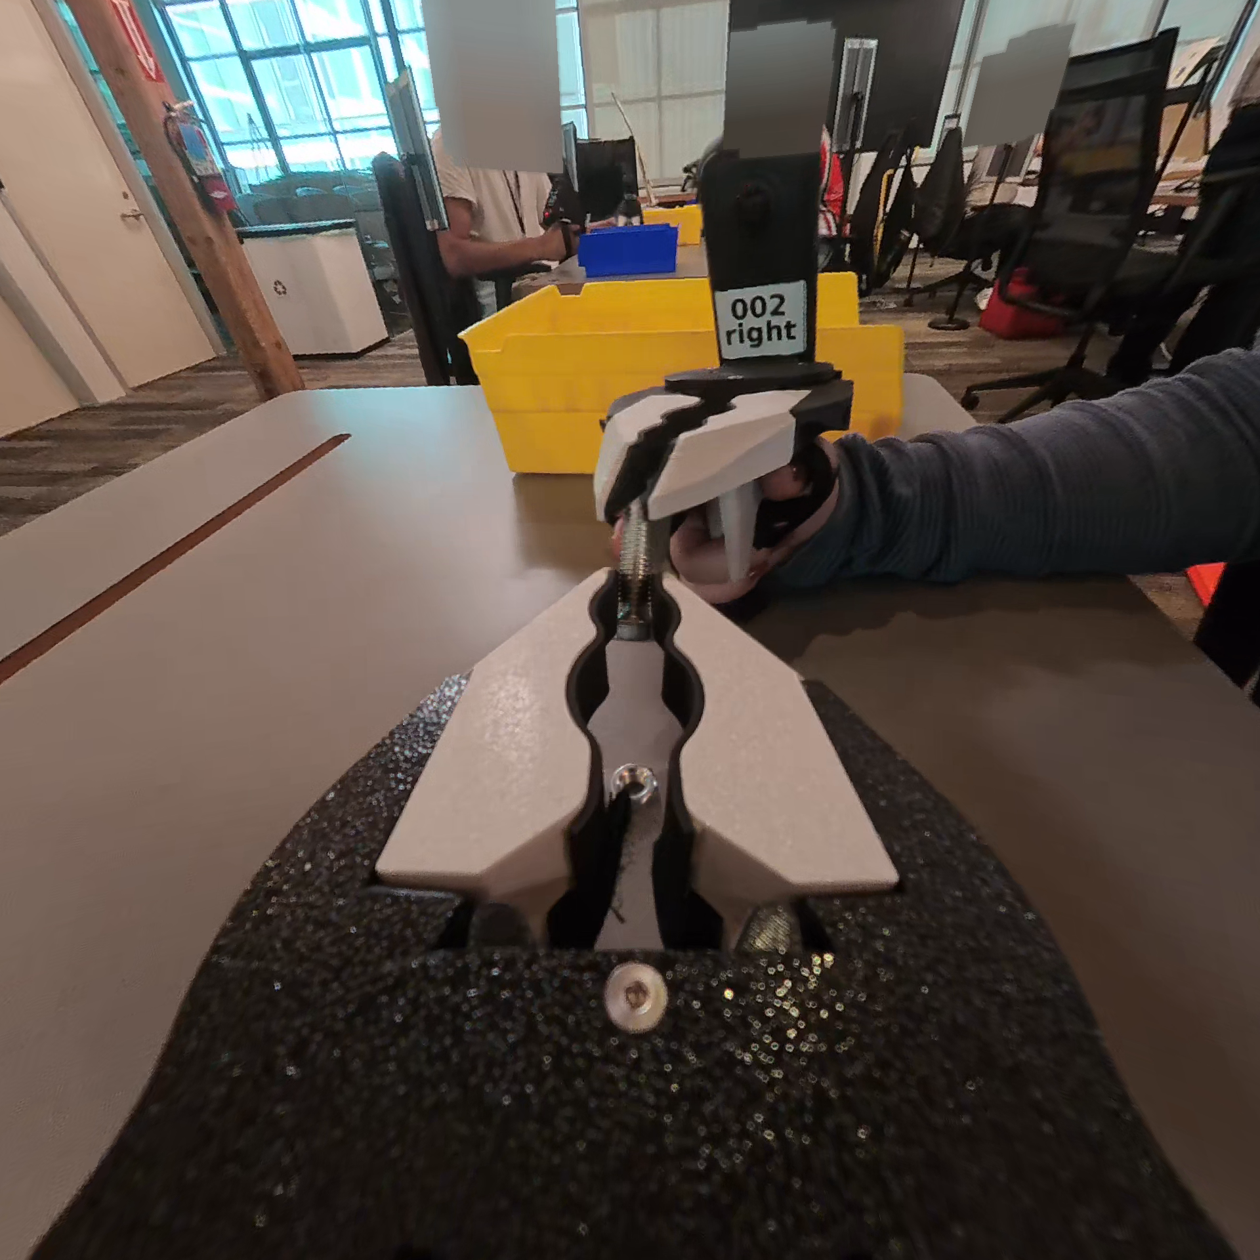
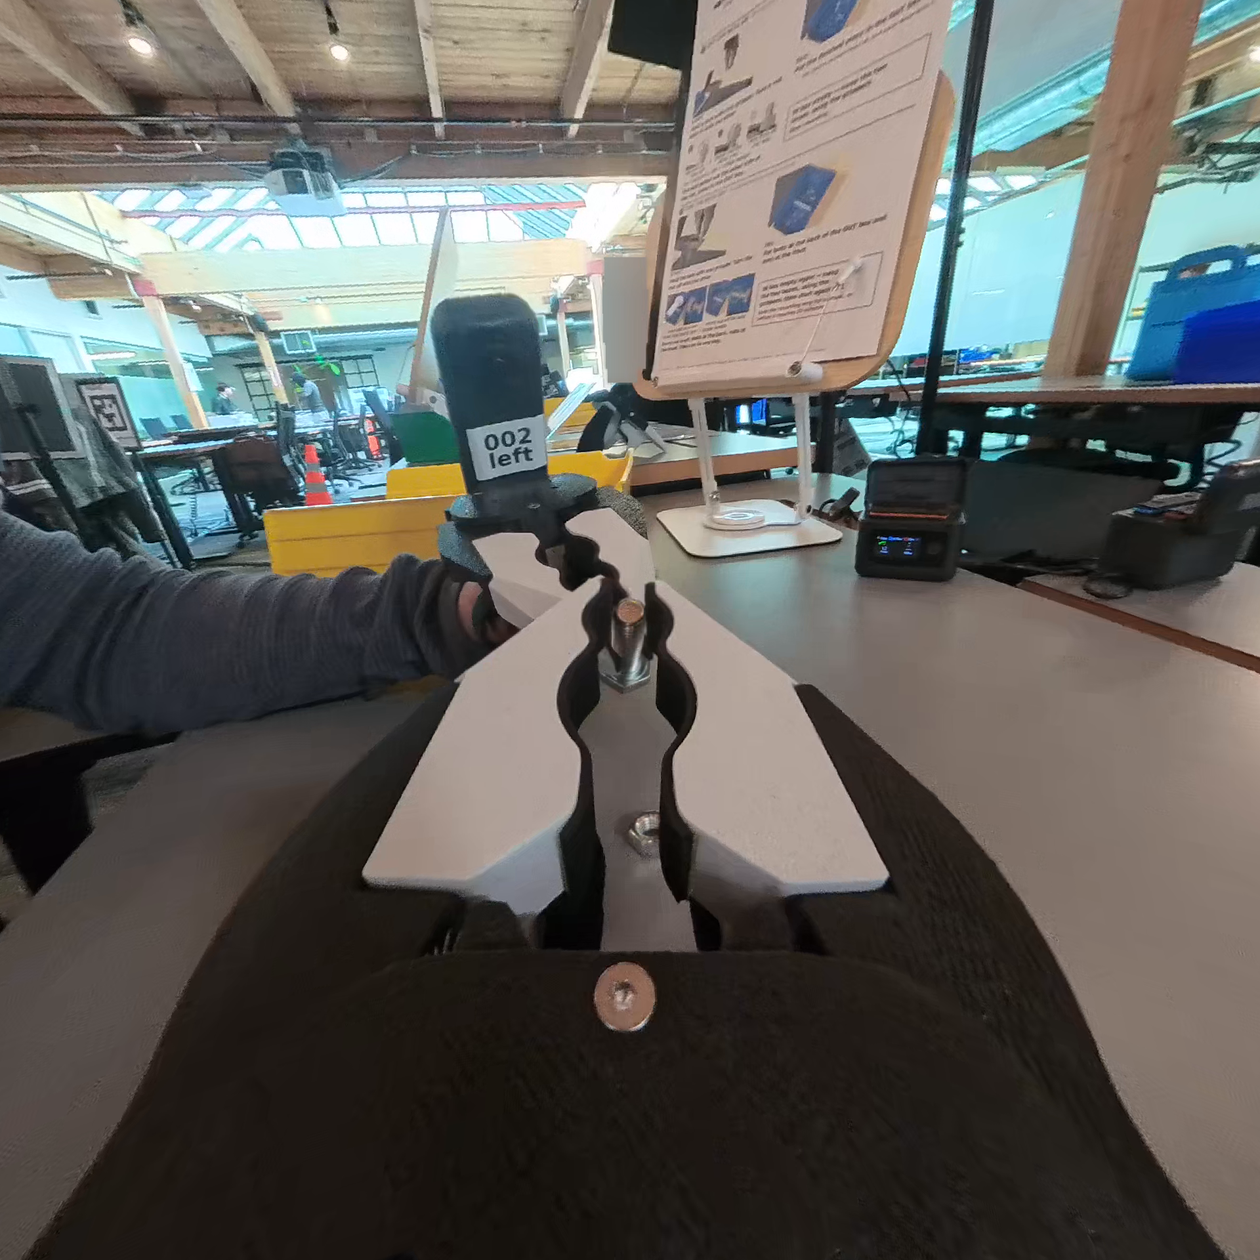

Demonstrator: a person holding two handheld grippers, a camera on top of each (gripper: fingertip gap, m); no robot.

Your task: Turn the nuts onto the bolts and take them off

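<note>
A silver bolt [image 1: 634, 545] stands upright between the two grippers, which face each other over the grey table [image 1: 273, 613]. My left gripper [image 1: 634, 593] is shut on the lower shaft, just above the head. My right gripper [image 1: 631, 508] comes down from the far side and is shut on the threaded top. In the right wrist view the bolt [image 2: 626, 641] sits between my right gripper's [image 2: 625, 603] black pads, head down, with the left gripper [image 2: 596, 579] close behind it. A loose silver nut [image 2: 641, 832] shows low between the right fingers. Another nut [image 1: 634, 784] shows between the left fingers.
A yellow bin [image 1: 613, 354] stands on the table behind the right gripper. A white stand with a printed sheet [image 2: 750, 525] and a small black device [image 2: 907, 538] stand on the table at the right. A person's sleeved arm [image 1: 1023, 477] rests on the table. Only a small space, under 4 cm, lies between the two pairs of fingers. My left tips are roughly 8 cm from the loose silver nut [image 2: 641, 832]. My left wrist view [image 1: 641, 775] looks at it from another angle.
</note>
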